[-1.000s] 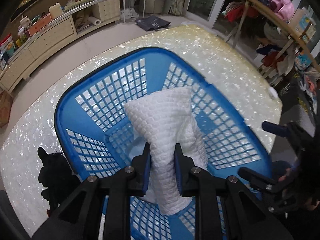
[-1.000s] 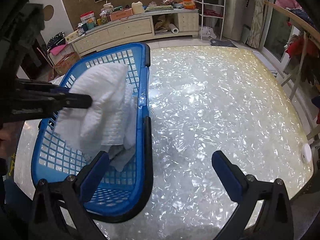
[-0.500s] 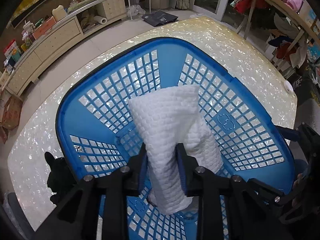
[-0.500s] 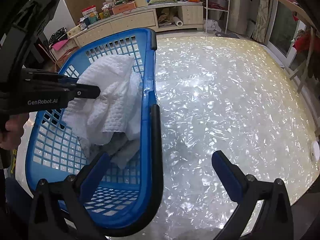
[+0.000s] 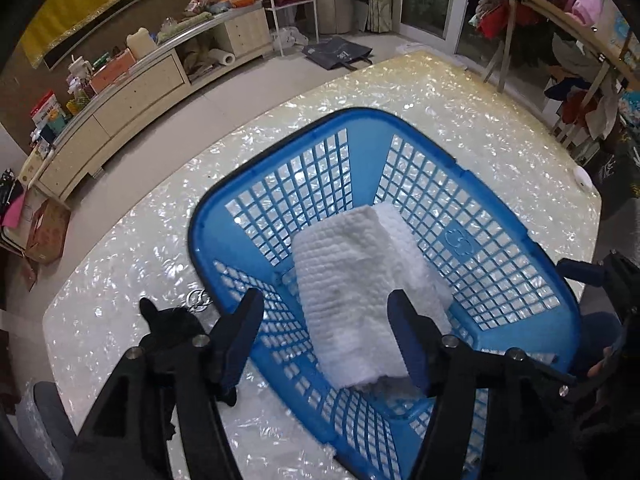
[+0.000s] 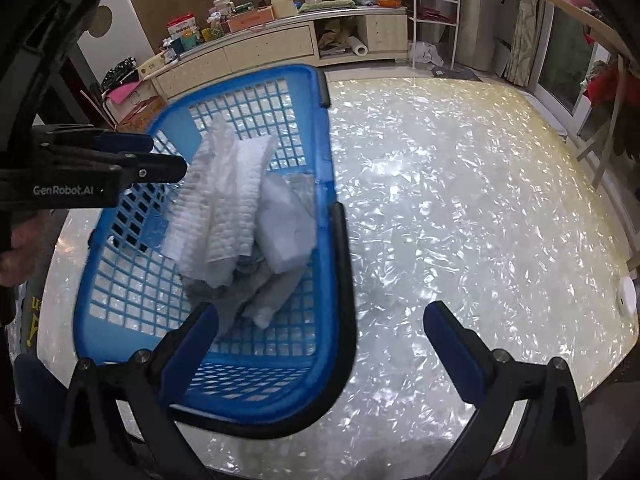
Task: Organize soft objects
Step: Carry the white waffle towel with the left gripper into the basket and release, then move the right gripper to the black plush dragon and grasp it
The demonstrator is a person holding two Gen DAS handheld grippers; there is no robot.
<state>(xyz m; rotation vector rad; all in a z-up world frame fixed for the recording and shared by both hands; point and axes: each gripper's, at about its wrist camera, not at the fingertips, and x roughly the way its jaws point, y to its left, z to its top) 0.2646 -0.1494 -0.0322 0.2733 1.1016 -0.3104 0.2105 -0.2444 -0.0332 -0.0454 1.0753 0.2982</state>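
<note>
A white waffle-textured towel (image 5: 360, 292) lies in the blue lattice basket (image 5: 512, 264) on the pearly table. My left gripper (image 5: 328, 334) is open above the basket, its fingers either side of the towel's near end and apart from it. In the right wrist view the towel (image 6: 224, 204) drapes over other white and grey cloths (image 6: 280, 248) inside the basket (image 6: 320, 160), and the left gripper's fingers (image 6: 160, 168) hover beside its top. My right gripper (image 6: 320, 332) is open and empty over the basket's near right rim.
A black soft object (image 5: 172, 336) with a metal ring lies on the table left of the basket. A small white round device (image 6: 626, 296) sits near the table's right edge. A cluttered sideboard (image 6: 260, 40) and clothes racks (image 5: 560, 8) stand beyond the table.
My left gripper has opened and let go of the white towel, which has dropped into the basket. The right gripper has stayed open, with the basket shifting slightly in its view.
</note>
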